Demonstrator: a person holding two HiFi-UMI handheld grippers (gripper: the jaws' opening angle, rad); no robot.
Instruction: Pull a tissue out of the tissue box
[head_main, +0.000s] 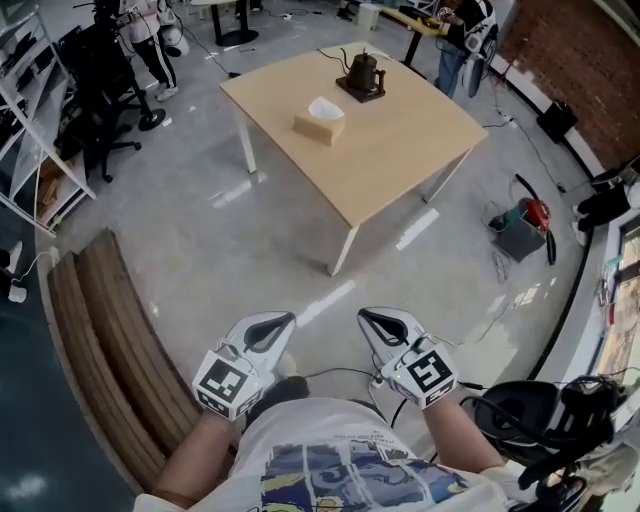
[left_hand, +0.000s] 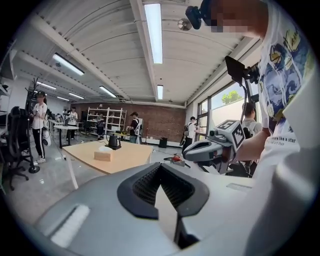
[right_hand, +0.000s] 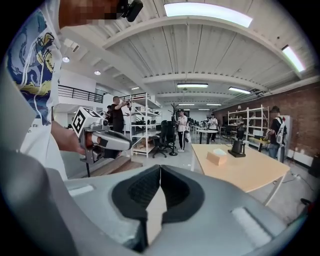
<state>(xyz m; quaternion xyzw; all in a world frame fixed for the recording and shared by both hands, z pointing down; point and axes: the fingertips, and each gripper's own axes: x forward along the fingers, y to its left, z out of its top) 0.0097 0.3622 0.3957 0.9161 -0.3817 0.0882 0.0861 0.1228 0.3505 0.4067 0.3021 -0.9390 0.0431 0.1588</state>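
Note:
The tan tissue box (head_main: 319, 124) stands on a light wooden table (head_main: 400, 160) far ahead of me, with a white tissue sticking out of its top. In the gripper views the box (left_hand: 104, 155) (right_hand: 217, 157) shows small and distant. My left gripper (head_main: 284, 320) and right gripper (head_main: 368, 316) are held side by side close to my body, above the floor and well short of the table. Both have their jaws together with nothing between them. The left gripper view shows its own tip (left_hand: 161, 166) and the right gripper (left_hand: 200, 150) beside it. The right gripper view shows its own tip (right_hand: 160, 169).
A black kettle on a dark tray (head_main: 362, 75) stands behind the box. A curved slatted wooden bench (head_main: 110, 340) runs along my left. Office chairs (head_main: 100, 90) and shelving are far left, a red tool and cables (head_main: 530, 215) lie right of the table, and people stand at the back.

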